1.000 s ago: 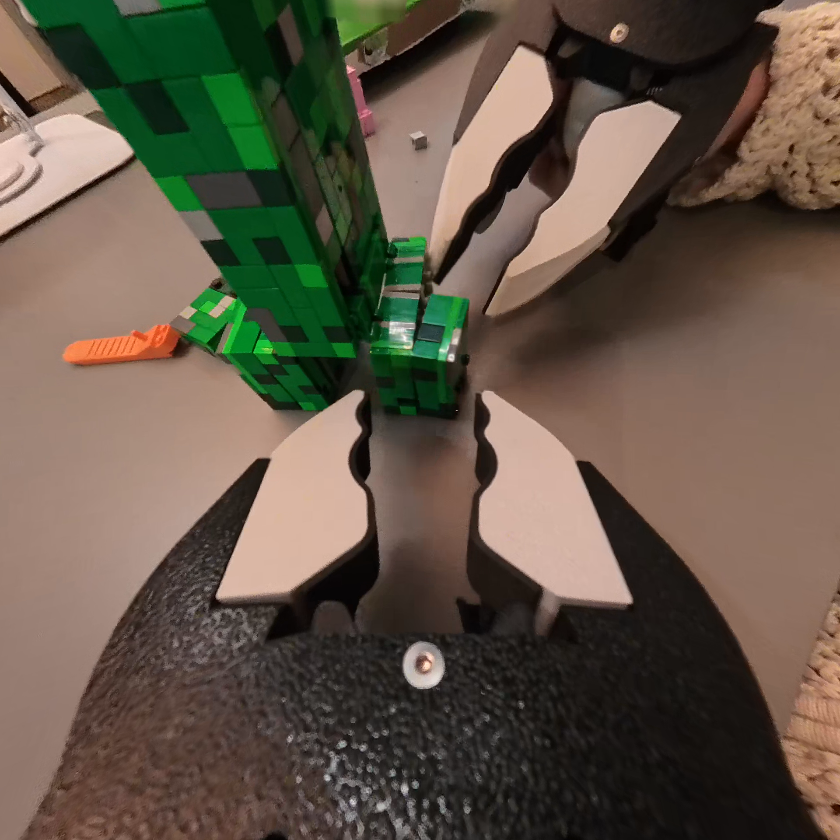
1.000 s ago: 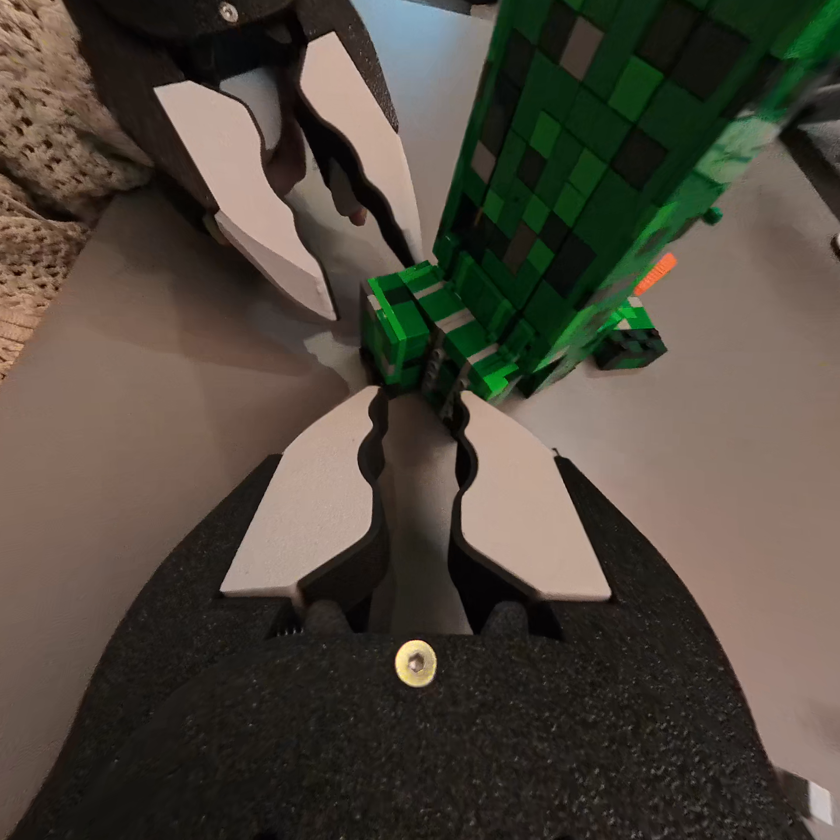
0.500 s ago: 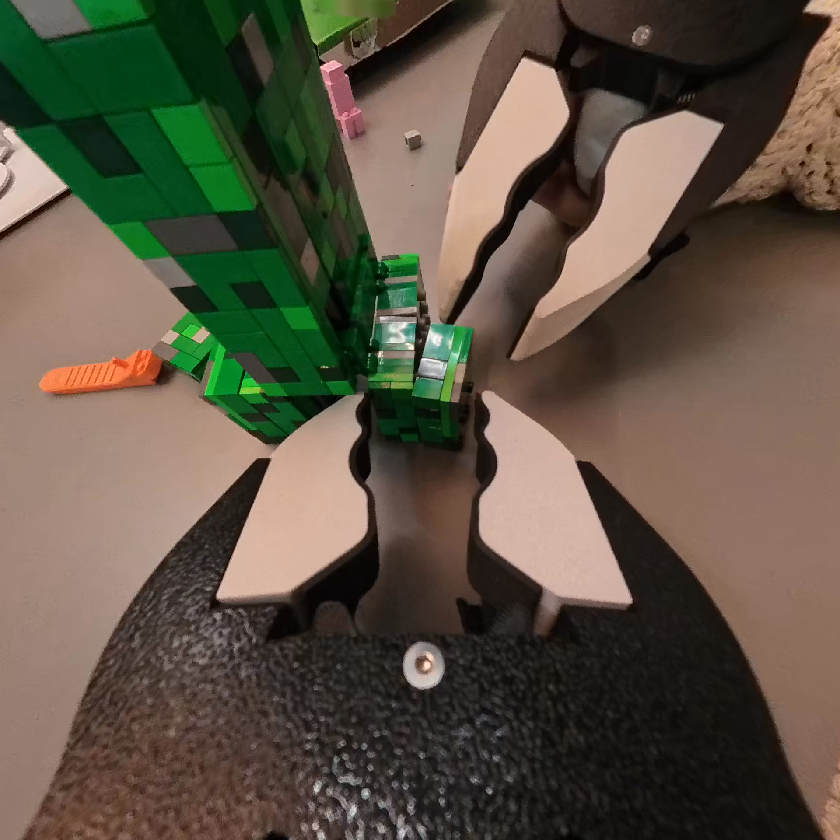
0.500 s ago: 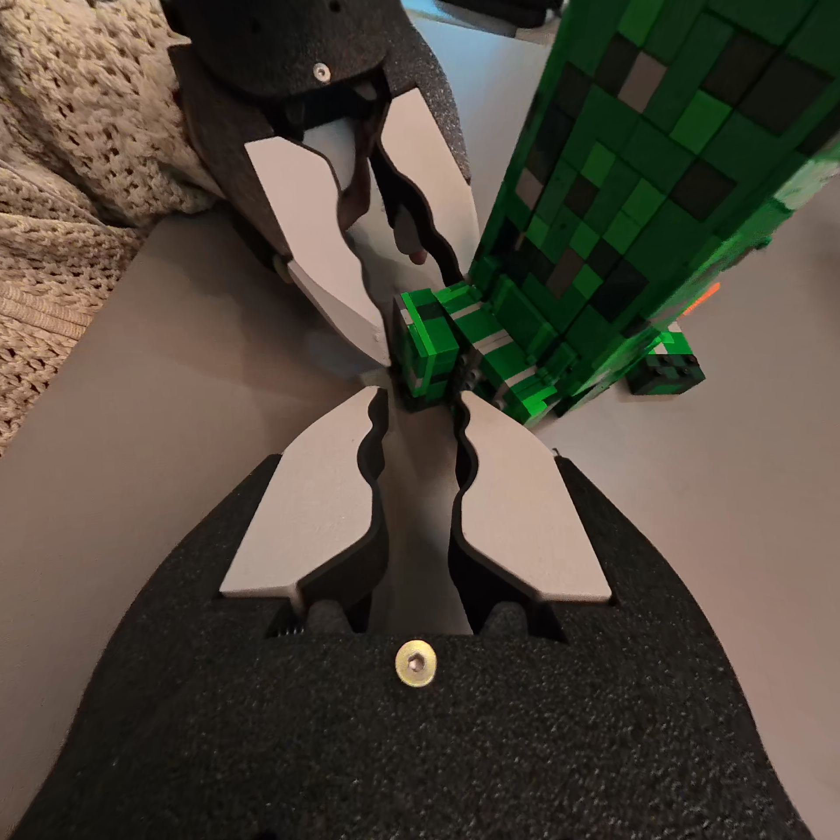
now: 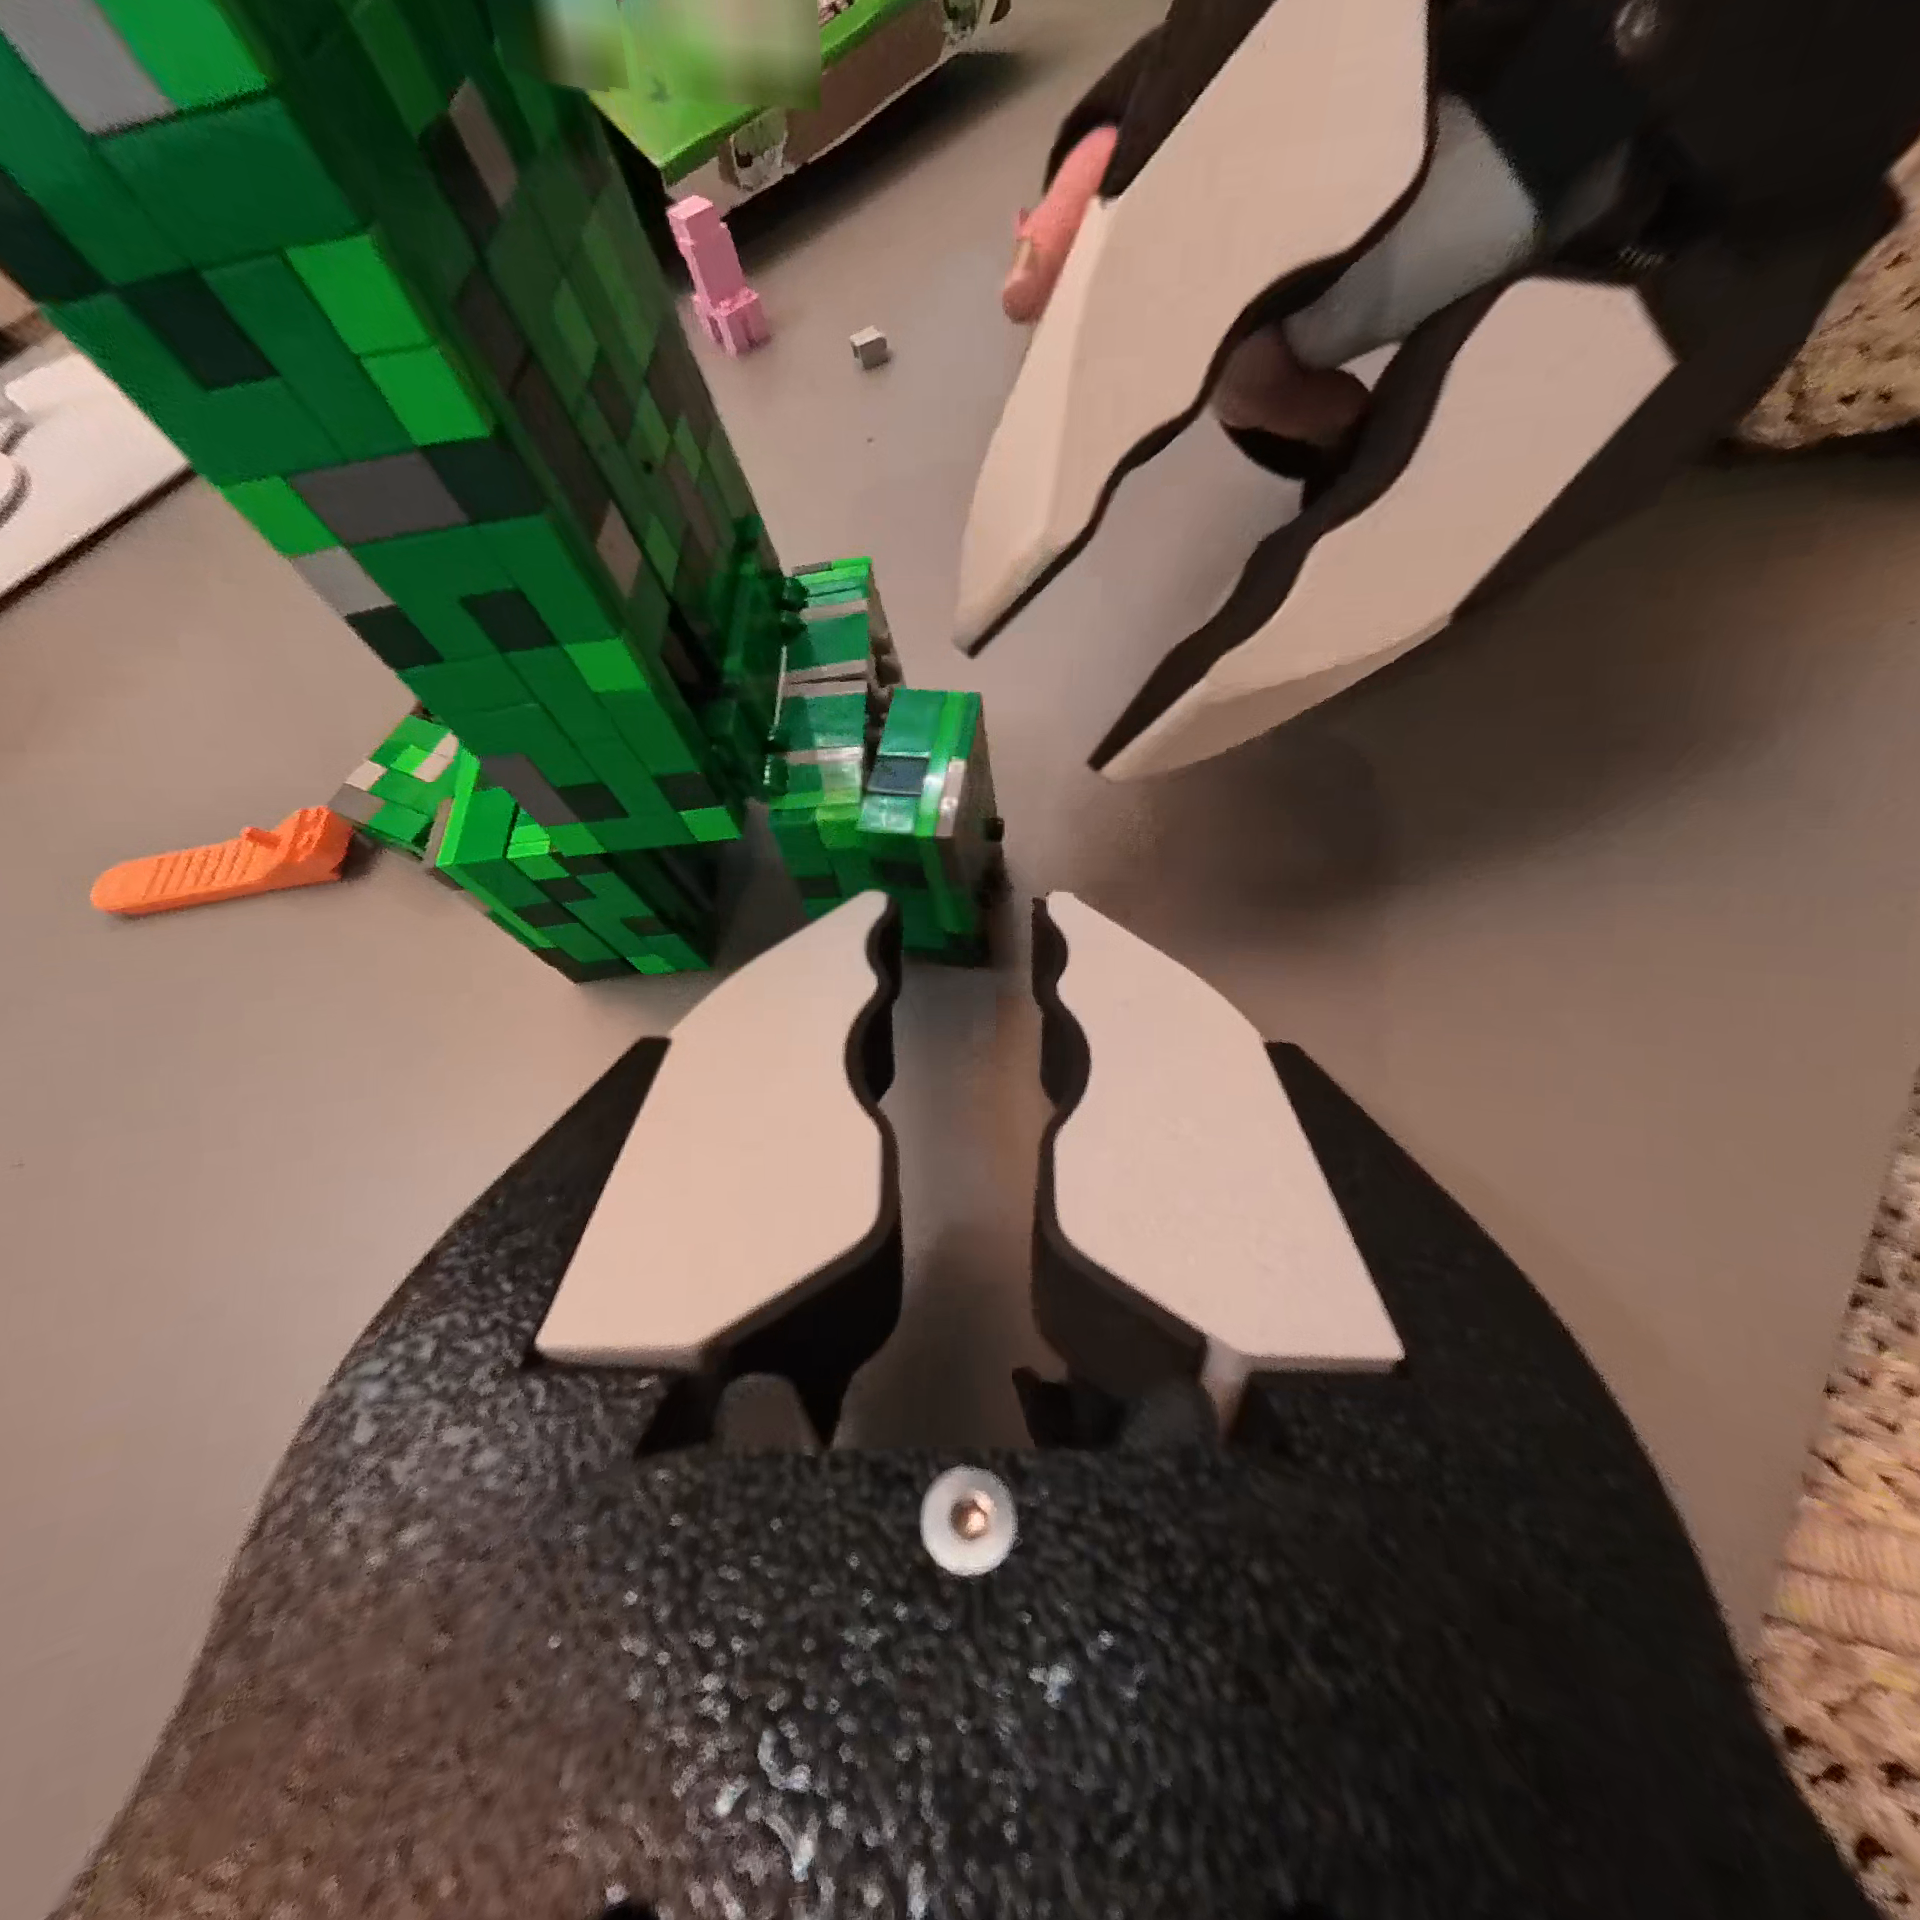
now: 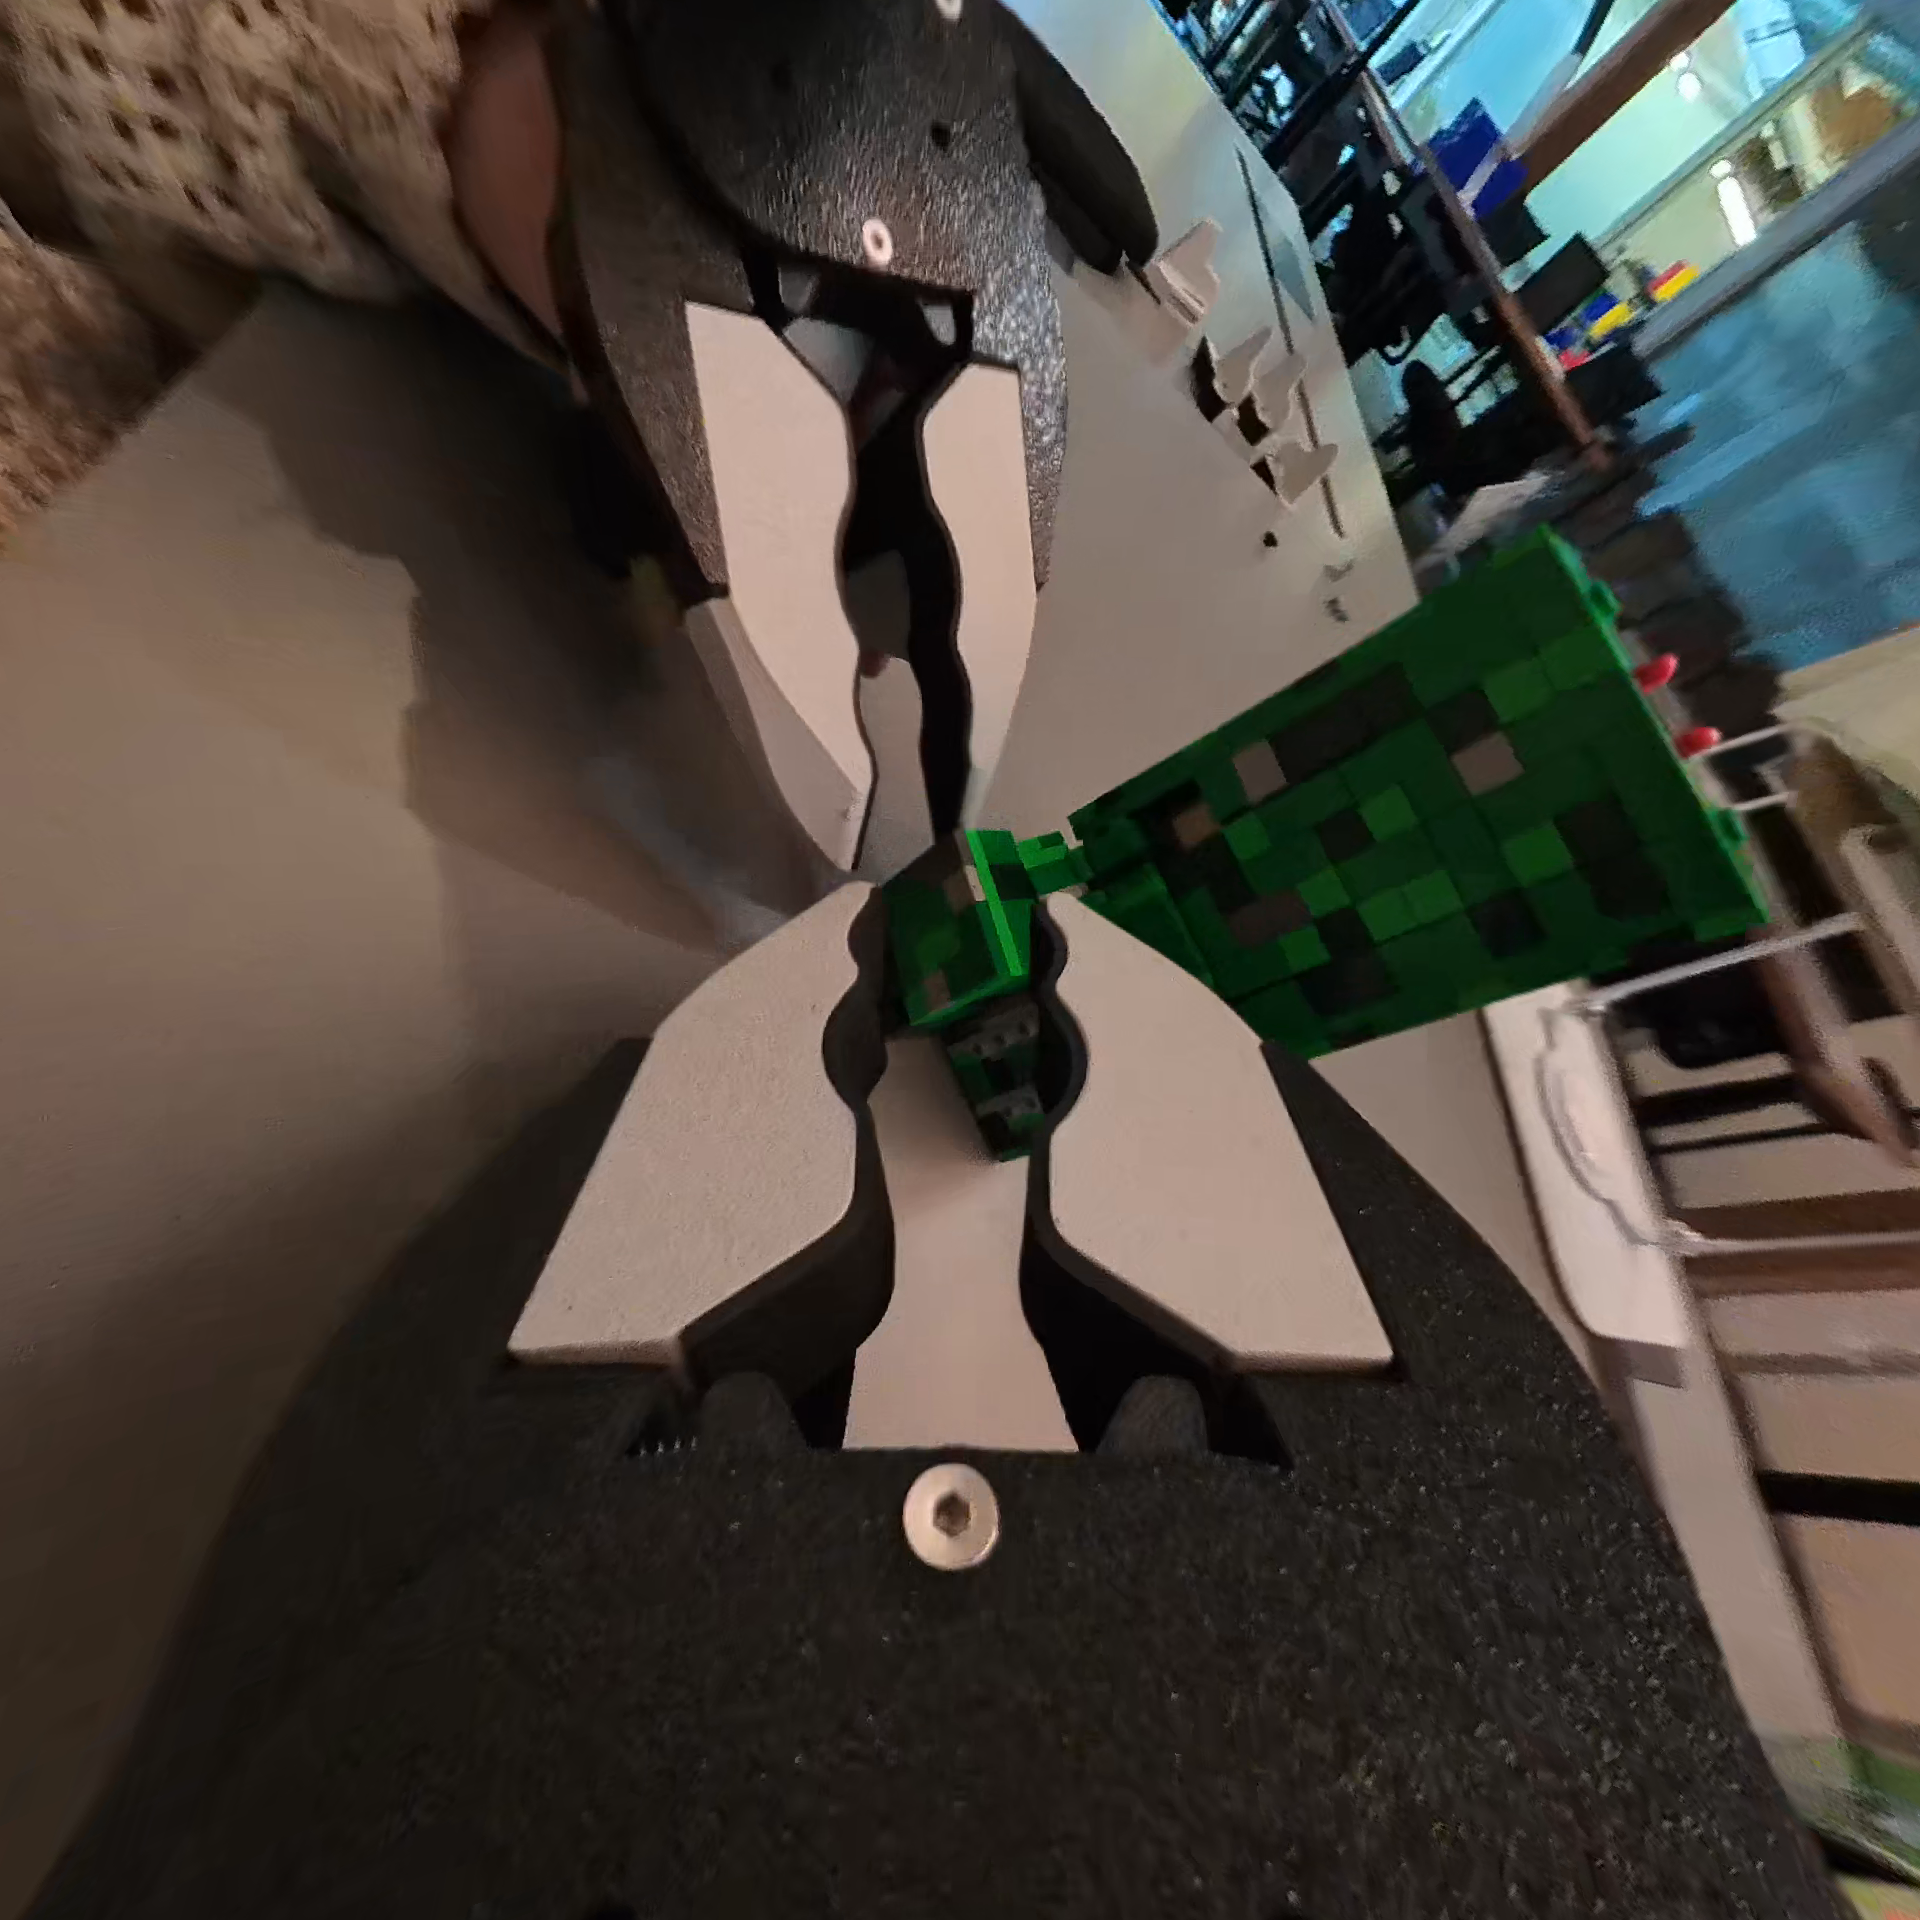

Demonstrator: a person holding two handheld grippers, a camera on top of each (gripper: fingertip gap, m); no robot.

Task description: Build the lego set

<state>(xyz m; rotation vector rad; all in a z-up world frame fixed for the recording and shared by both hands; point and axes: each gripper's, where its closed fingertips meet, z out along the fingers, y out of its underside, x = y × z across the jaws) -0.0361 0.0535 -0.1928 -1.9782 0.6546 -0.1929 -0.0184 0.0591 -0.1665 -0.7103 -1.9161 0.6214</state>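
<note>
At the foot of the tall green pixel-pattern tower (image 5: 416, 416), standing upright on the grey table (image 5: 1455, 987), sits a small green leg block (image 5: 914, 821). That's clearly the bit being worked on. It's touching or just beside the tower's base, with a short run of green and grey tiles behind it; I can't tell if it's clicked on yet. The left claw (image 5: 961, 904) is open about the block's width with nothing in it, tips right at the block's near face. The right claw (image 5: 1034, 707) hangs at a tilt on the far side, spread wide and empty as far as I can see, though its own view lines the block up between its fingers, so contact is hard to call. My guess is this is the seat-the-leg step. Next it needs a squeeze on the block from both sides and a firm push toward the base without tipping the tower. An orange brick separator (image 5: 218, 862) lies well off to the side, untouched.
</note>
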